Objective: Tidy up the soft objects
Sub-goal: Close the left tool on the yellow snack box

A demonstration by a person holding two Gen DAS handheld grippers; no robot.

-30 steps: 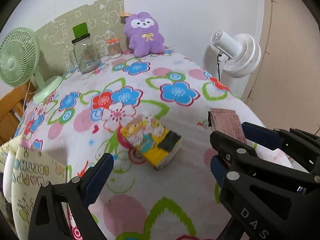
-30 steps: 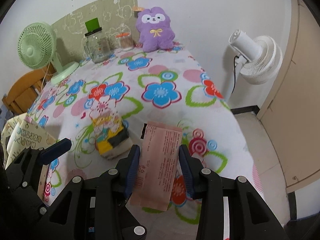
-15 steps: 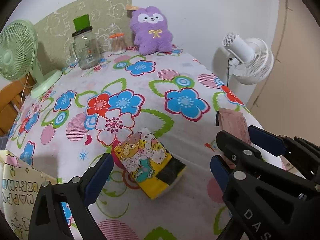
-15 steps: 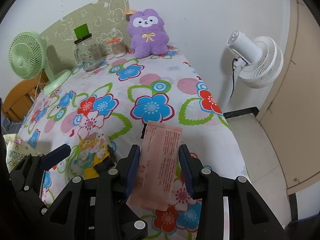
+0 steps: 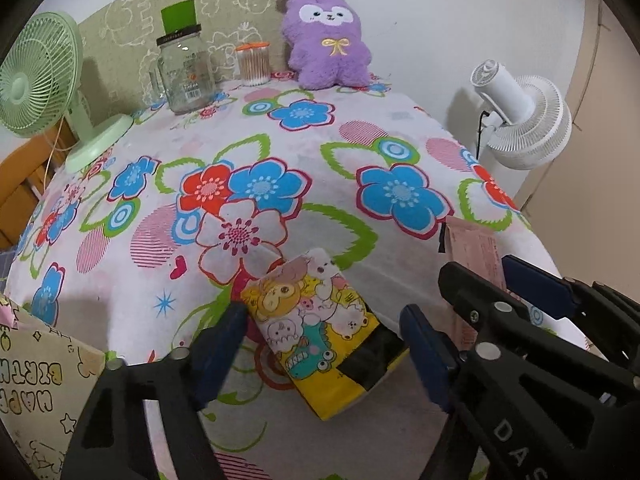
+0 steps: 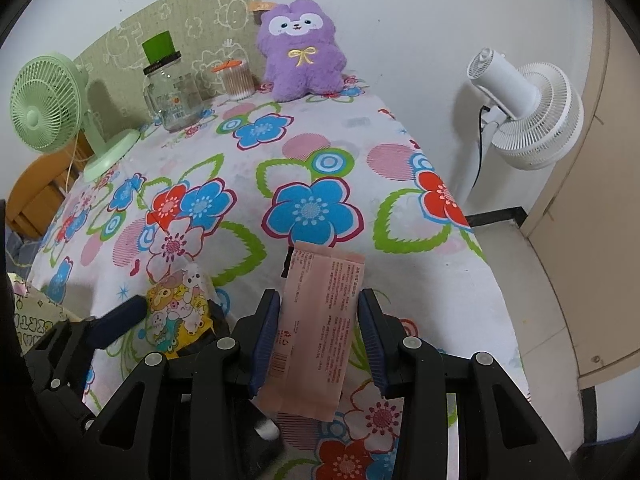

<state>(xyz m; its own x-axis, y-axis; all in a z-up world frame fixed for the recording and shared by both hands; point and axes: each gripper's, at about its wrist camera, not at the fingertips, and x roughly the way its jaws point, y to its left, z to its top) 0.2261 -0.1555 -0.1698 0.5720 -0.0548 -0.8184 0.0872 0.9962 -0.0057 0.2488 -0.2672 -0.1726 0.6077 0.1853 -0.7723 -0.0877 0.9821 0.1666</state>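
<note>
A yellow cartoon-printed tissue pack (image 5: 320, 328) lies on the flowered tablecloth (image 5: 248, 128) near its front. My left gripper (image 5: 320, 316) straddles the pack, its jaws closing, the blue pads close beside the pack's edges without clearly pressing on it. My right gripper (image 6: 319, 304) is shut on a pink flat packet (image 6: 320, 312), held just above the cloth to the right of the pack (image 6: 176, 308). The pink packet (image 5: 476, 256) also shows at the right of the left wrist view. A purple plush toy (image 5: 326, 44) sits upright at the far edge against the wall.
A glass jar (image 5: 186, 76) with a green lid and a cotton swab tub (image 5: 253, 64) stand at the back. A green fan (image 5: 36, 80) is at the back left and a white fan (image 5: 520, 120) beside the table's right edge. A birthday-print bag (image 5: 36, 392) is at the front left.
Both grippers have moved forward and a little lower over the table. The left jaws have narrowed around the tissue pack. The right gripper still holds the pink packet.
</note>
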